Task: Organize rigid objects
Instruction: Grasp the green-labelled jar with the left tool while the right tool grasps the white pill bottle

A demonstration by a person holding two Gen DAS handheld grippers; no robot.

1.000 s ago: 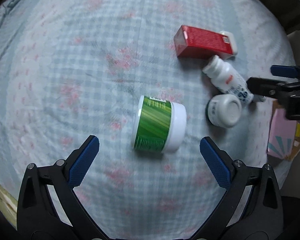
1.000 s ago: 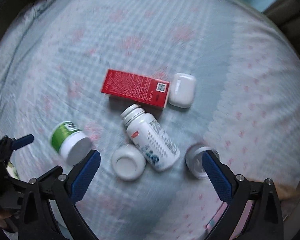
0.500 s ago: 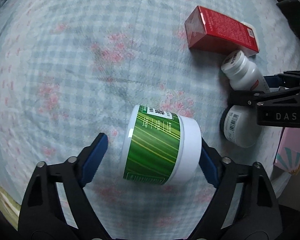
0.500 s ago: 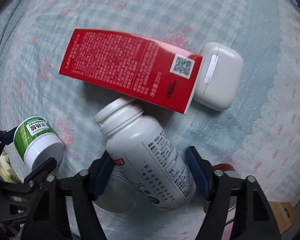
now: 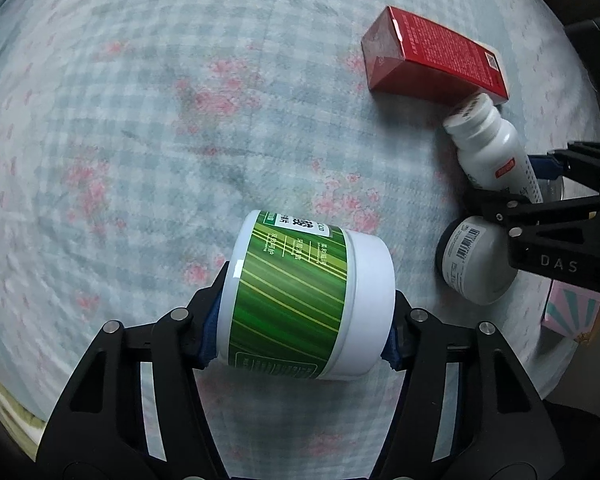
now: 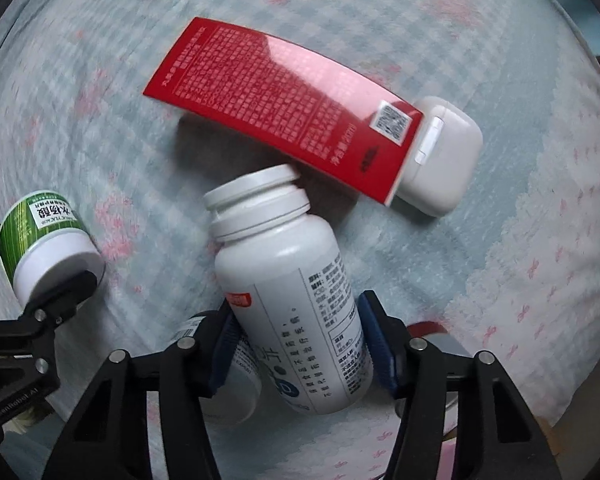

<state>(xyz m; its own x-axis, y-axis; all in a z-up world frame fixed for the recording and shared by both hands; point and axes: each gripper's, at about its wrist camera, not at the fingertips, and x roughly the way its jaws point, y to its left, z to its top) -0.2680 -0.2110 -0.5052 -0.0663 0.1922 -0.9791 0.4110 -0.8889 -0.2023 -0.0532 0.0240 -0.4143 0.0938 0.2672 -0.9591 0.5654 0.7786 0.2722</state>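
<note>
left tongs (image 5: 304, 320) pinching green-labelled jar (image 5: 300, 300) | right tongs (image 6: 300, 344) pinching white pill bottle (image 6: 292, 304) | both lying on bed (image 5: 140, 140)

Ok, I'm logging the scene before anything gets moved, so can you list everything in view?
green jar: 1, green label with white lid, on its side between the left gripper's pads
white bottle: 1, white, lying between the right gripper's pads
red box: 1, red, flat on the cloth beyond the bottle's cap
earbud case: 1, white, at the red box's end
small white jar: 1, white, beside the bottle, partly behind the right gripper
round metal object: 1, silver and red, mostly hidden
bedspread: 1, pale blue check with pink flowers
left gripper: 1, black with blue pads
right gripper: 1, black with blue pads
</note>
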